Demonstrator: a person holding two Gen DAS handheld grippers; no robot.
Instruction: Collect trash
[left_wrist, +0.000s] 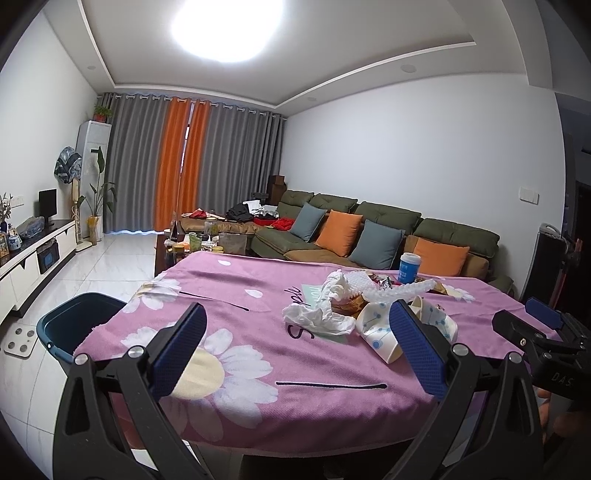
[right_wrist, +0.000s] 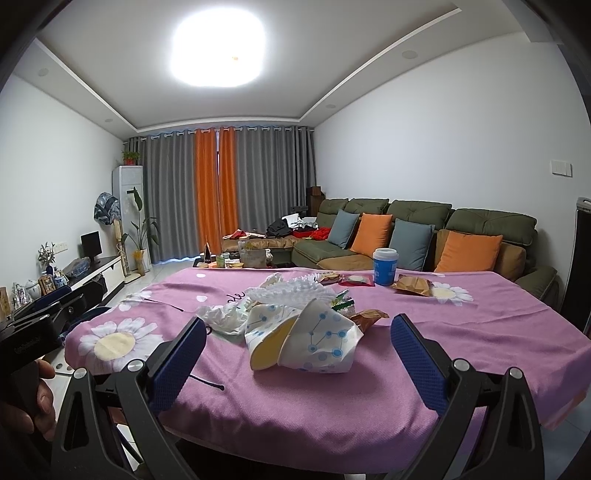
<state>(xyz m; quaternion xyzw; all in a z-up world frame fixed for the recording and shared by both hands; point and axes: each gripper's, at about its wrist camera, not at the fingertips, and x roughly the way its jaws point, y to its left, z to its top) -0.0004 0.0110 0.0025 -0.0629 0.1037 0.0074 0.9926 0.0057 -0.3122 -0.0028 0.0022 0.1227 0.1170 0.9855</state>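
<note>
**Hovering over the trash pile, both grippers spread wide**

Looking through the left wrist camera, I have my left gripper (left_wrist: 297, 349) spread wide and empty above the counter (left_wrist: 236, 288). Crushed paper cups (left_wrist: 373, 326) sit just beyond its right finger, touching a crumpled tissue (left_wrist: 319, 319) to their left. A blue tub (left_wrist: 409, 267) stands behind the cups, near the counter's far edge. A dark bin (left_wrist: 70, 325) waits on the floor, well left of the cups.

From the right wrist camera, my right gripper (right_wrist: 298, 349) is equally released, holding nothing. The cups (right_wrist: 314, 341) lie between its fingers, slightly ahead. Brown wrappers (right_wrist: 413, 285) rest beyond the cups.
</note>
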